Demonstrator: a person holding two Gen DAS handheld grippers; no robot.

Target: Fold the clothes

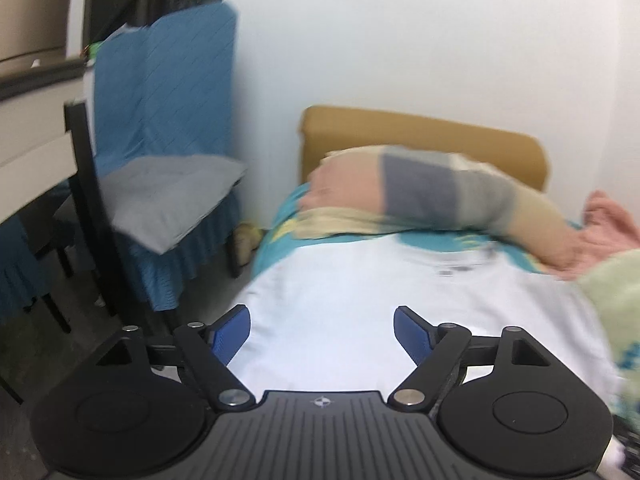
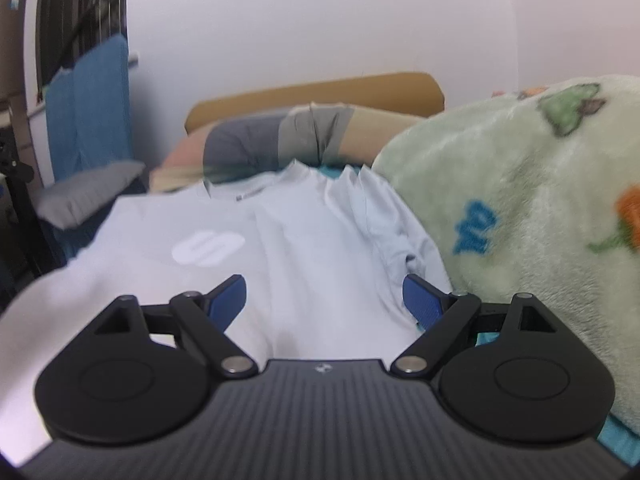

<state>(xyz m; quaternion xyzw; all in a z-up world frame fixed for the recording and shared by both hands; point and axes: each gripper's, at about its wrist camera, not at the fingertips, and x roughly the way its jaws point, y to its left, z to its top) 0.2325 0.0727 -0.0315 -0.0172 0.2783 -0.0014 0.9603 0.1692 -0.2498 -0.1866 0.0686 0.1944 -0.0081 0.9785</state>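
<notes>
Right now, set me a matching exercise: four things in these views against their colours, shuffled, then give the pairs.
Things:
1. T-shirt
2. Blanket
3. Chair cover
4. Headboard

Colours:
A. Blue
B. Tan
C. Pale green with cartoon prints
D. Very pale blue, nearly white

Pairs: 1-D, 2-C, 3-A, 4-B
</notes>
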